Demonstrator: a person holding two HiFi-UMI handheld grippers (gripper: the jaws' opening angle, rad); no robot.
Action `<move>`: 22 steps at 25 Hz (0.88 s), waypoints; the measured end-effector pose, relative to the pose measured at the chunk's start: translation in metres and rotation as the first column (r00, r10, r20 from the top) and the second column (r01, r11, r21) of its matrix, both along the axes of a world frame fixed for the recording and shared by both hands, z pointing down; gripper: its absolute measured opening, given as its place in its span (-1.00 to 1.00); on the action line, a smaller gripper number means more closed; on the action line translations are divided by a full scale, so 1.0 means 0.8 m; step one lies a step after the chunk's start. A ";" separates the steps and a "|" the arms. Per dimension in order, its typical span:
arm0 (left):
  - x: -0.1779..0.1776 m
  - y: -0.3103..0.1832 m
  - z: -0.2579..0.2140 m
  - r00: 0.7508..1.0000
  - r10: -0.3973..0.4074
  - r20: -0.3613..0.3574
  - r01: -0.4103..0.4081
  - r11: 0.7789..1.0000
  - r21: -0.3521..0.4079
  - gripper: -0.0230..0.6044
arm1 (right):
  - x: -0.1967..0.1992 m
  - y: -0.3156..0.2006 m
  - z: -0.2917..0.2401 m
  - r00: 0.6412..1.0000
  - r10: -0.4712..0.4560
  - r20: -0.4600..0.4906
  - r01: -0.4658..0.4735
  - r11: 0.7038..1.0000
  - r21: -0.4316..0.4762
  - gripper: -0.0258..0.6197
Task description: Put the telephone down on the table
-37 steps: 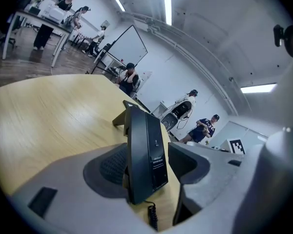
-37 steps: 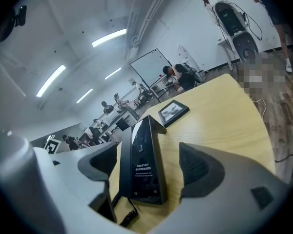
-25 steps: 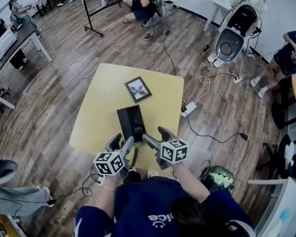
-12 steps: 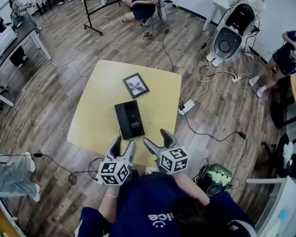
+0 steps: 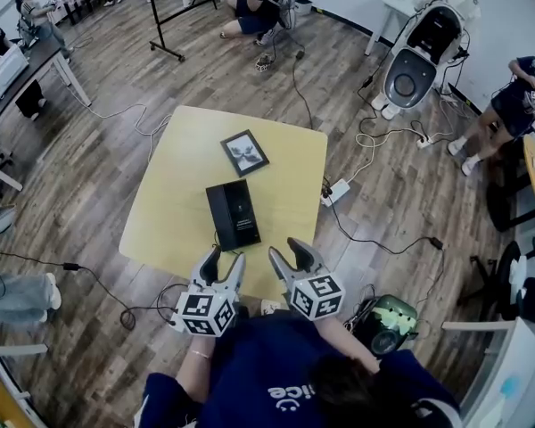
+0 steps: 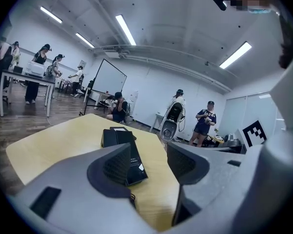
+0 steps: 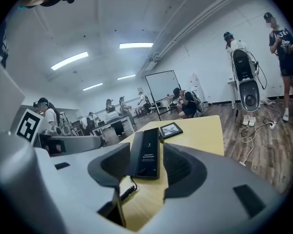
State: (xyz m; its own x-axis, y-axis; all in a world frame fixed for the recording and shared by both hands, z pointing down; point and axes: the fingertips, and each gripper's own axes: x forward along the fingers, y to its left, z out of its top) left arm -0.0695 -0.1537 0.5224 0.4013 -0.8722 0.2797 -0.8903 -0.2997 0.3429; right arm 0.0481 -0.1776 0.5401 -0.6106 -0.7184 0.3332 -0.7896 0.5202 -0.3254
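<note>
The black telephone (image 5: 233, 214) lies flat on the yellow table (image 5: 174, 176), its handset on the base (image 7: 147, 157) and its coiled cord (image 7: 125, 192) trailing toward the near edge. My left gripper (image 5: 225, 260) hovers at the table's near edge, a little short of the telephone (image 6: 118, 136), open with nothing between its jaws (image 6: 149, 162). My right gripper (image 5: 285, 250) sits beside it on the right, also short of the telephone. Its jaws (image 7: 146, 168) have just been closing but still stand apart, with nothing between them.
A small framed picture (image 5: 245, 152) lies on the table beyond the telephone. On the floor to the right are a power strip (image 5: 341, 192), cables and a green bag (image 5: 394, 322). A white machine (image 5: 417, 58) and several people stand around the room.
Both grippers have drawn back from the telephone's near end toward the person. The right gripper's jaws stand narrower than before. The telephone lies still on the table.
</note>
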 end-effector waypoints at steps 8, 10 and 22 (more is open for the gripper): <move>-0.007 -0.002 -0.004 0.998 -0.023 0.063 0.021 1.000 0.021 -0.77 | 0.000 -0.002 -0.002 1.000 0.021 -0.015 -0.021 1.000 0.013 -0.77; -0.011 -0.003 -0.006 0.997 -0.028 0.073 0.027 0.999 0.023 -0.91 | -0.004 -0.002 -0.003 1.000 0.020 -0.021 -0.020 1.000 0.013 -0.85; -0.016 -0.012 -0.007 0.996 -0.017 0.089 0.014 0.999 0.033 -0.91 | -0.016 -0.009 0.004 0.998 0.003 -0.066 -0.003 1.000 0.005 -0.90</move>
